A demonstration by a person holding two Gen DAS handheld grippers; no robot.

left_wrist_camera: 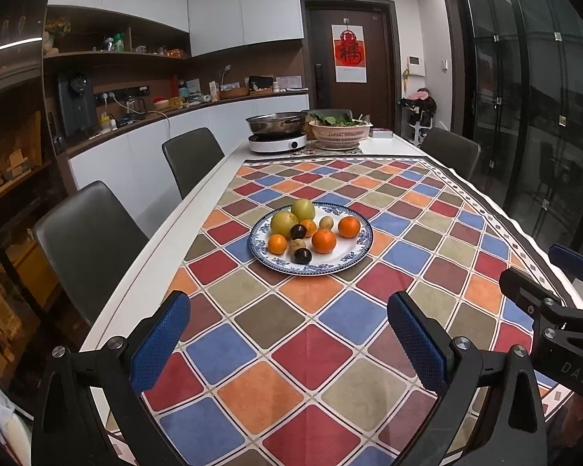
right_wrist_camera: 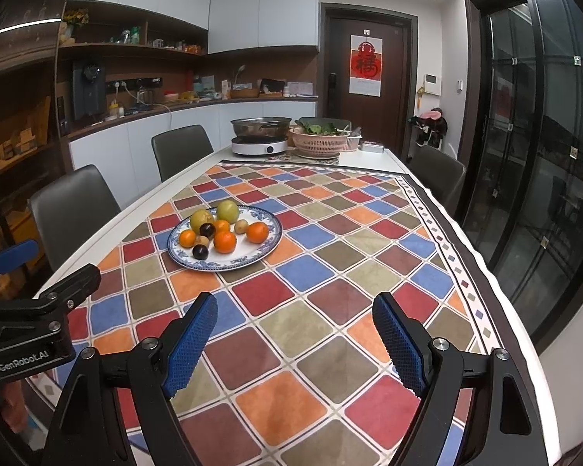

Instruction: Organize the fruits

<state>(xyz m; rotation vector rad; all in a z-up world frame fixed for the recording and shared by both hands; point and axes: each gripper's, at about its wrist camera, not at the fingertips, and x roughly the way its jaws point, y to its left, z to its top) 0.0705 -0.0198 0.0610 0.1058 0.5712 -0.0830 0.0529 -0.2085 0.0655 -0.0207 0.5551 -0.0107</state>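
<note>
Both the left gripper [left_wrist_camera: 287, 343] and the right gripper [right_wrist_camera: 294, 341] have black angular frames, silver round bolts at the joints, and blue dimpled rubber pads [left_wrist_camera: 161, 343]. White "GenRobot.AI" lettering [right_wrist_camera: 23, 361] marks one housing.

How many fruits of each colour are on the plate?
On the blue-patterned plate:
Orange fruits: 4
Yellow-green fruits: 2
Dark purple fruits: 2
Small tan fruits: 2
Total: 10
</note>
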